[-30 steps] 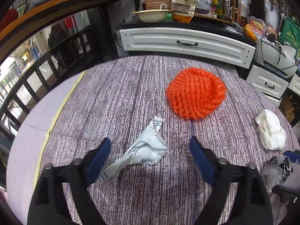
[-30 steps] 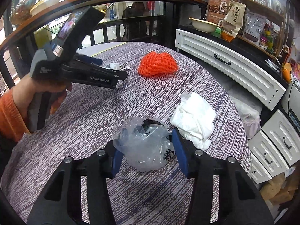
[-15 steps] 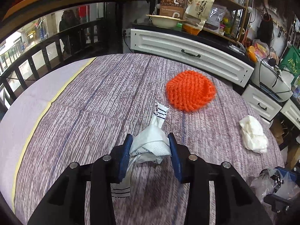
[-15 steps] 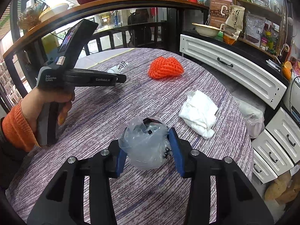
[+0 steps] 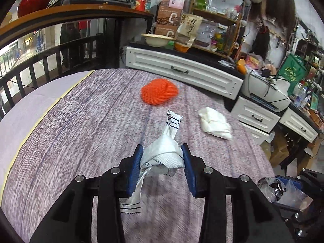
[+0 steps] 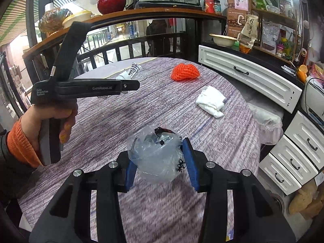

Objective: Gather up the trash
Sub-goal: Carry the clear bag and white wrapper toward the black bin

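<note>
My left gripper (image 5: 162, 151) is shut on a crumpled white wrapper (image 5: 163, 154) with black stripes and holds it above the round table (image 5: 81, 125). My right gripper (image 6: 160, 154) is shut on a clear plastic bag (image 6: 156, 156) with dark scraps inside, also above the table. An orange foam net (image 5: 159, 91) lies at the far side of the table and shows in the right wrist view (image 6: 185, 73) too. A crumpled white tissue (image 5: 214, 122) lies to its right, also in the right wrist view (image 6: 211, 101).
The table has a striped purple cloth (image 6: 121, 121). White drawer cabinets (image 5: 182, 74) stand close behind and to the right (image 6: 293, 158). A dark railing (image 5: 40, 64) runs at the left. The left gripper's body and hand (image 6: 60, 101) are at the left of the right wrist view.
My left gripper closed on the white wrapper and lifted it off the table. My right gripper rose with the plastic bag in it. The net and tissue stayed put.
</note>
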`<state>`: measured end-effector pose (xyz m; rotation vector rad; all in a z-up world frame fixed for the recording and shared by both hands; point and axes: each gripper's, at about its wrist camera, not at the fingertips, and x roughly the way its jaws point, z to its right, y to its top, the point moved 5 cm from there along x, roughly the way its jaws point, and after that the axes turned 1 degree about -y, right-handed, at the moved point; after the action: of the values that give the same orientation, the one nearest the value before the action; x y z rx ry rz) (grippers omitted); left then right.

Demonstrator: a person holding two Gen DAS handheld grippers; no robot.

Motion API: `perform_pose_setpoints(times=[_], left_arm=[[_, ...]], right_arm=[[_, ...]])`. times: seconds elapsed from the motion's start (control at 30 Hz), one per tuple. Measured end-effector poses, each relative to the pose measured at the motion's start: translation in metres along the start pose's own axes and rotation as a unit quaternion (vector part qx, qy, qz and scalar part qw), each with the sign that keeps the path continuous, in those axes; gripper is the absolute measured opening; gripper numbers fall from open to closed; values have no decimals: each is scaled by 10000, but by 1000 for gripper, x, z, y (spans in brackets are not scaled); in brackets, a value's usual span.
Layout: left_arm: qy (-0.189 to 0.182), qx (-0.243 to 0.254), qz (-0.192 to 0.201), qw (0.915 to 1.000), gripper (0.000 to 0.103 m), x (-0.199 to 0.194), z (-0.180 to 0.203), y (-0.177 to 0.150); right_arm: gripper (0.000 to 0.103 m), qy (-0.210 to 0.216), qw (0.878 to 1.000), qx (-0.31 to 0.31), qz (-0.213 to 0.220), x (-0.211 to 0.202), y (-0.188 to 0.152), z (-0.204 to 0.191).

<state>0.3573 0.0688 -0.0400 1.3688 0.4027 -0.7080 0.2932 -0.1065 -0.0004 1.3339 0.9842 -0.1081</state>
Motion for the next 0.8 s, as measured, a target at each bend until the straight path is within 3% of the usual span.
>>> perform_pose_setpoints(times=[0.37,0.8], left_arm=[[-434,473,163,9978,39,-49,73,-37],[-1193,935,317,9879,39,-82,166,-73]], right_arm=[[43,-176,9996,92,223,-63,-47,16],[43,-584,9935,830,517,-117,-97,65]])
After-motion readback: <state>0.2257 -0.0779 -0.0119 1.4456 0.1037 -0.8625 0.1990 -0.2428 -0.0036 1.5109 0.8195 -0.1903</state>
